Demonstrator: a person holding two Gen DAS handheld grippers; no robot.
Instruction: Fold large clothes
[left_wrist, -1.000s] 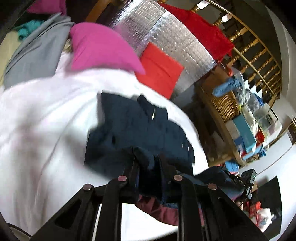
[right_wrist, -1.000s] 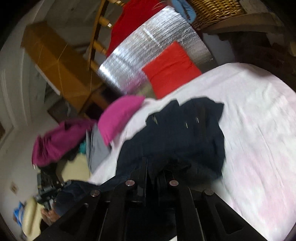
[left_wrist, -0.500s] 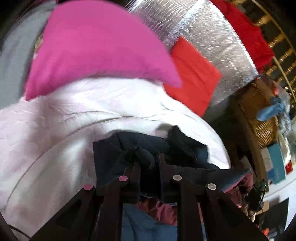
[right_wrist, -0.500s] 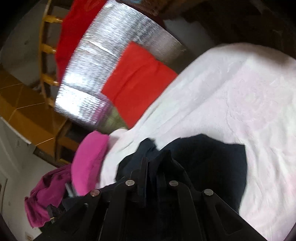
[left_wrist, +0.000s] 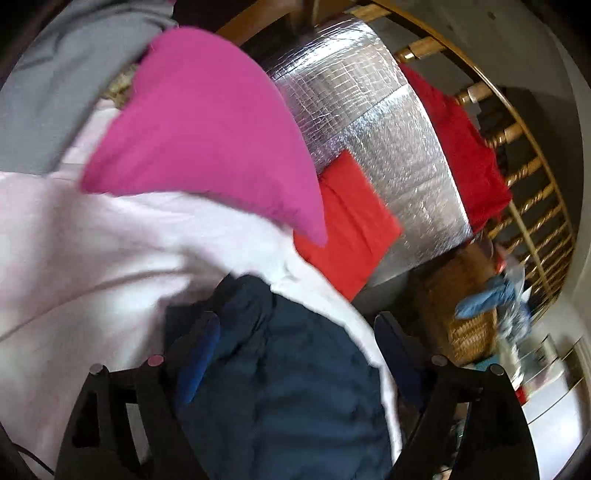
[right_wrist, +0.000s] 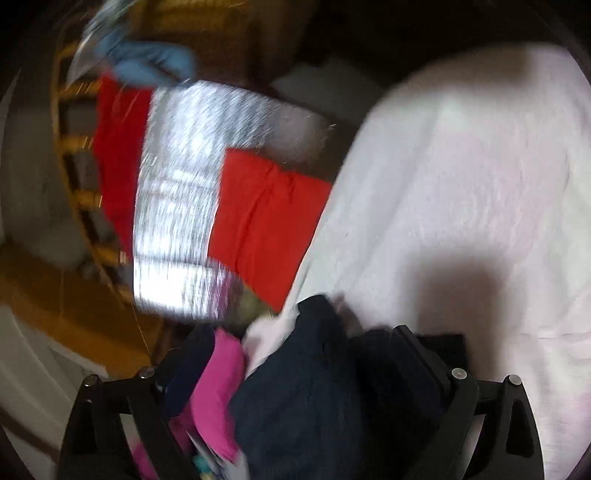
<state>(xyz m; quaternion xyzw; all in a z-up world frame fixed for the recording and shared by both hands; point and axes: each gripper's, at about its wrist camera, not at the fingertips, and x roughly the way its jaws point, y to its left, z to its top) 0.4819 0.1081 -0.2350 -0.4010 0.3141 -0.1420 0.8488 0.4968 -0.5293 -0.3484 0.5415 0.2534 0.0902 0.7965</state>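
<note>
A dark navy garment (left_wrist: 280, 373) lies bunched on the pale pink bed sheet (left_wrist: 92, 258), near its far edge. My left gripper (left_wrist: 295, 332) hangs over it with its jaws opening wide; the cloth lies loose between the fingers and the pads do not press it. In the blurred right wrist view the same navy garment (right_wrist: 314, 387) sits between the spread fingers of my right gripper (right_wrist: 299, 343), whose jaws are opening too, and it is not pinched.
A magenta pillow (left_wrist: 207, 136) and grey cloth (left_wrist: 55, 85) lie on the bed behind the garment. A red cushion (left_wrist: 351, 221) leans on a silver foil panel (left_wrist: 388, 147) by a wooden railing (left_wrist: 532, 166). A wicker basket (left_wrist: 469, 332) stands right.
Both grippers were shut on the navy garment and carried it toward the far edge of the bed. Both have now opened and let it drop onto the sheet.
</note>
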